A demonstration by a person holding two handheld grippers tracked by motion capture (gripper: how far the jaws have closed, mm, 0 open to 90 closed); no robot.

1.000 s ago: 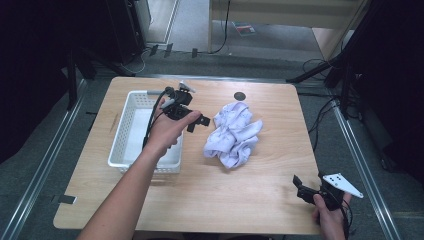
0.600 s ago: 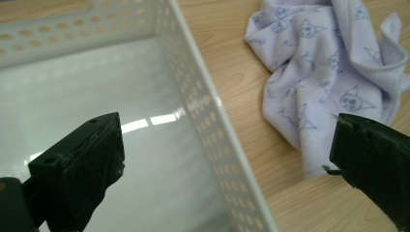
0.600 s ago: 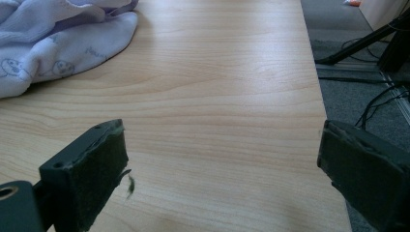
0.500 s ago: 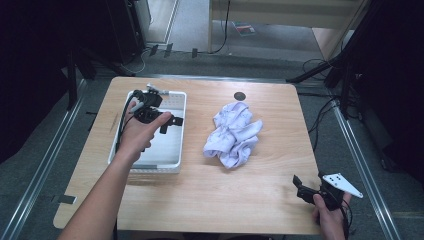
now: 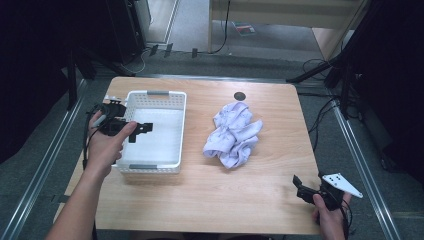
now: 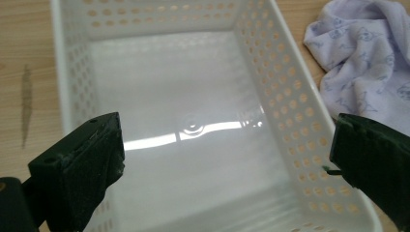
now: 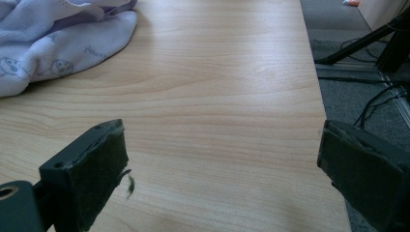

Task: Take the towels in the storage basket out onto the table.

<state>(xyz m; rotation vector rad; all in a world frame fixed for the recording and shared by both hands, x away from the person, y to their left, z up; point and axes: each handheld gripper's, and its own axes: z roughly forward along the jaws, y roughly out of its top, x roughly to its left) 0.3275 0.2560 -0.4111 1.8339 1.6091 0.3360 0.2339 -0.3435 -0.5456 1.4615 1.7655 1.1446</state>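
Wooden table, one basket, one cloth

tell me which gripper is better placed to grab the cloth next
Left, probably. The left gripper hangs open over the white basket, right beside the lilac cloth. The right gripper sits at the table's near corner.

Wooden table on grey floor; dark surroundings, perhaps curtains.

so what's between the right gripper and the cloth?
Nothing: bare wooden table runs from the open right gripper to the crumpled lilac cloth, in the right gripper view and the high view.
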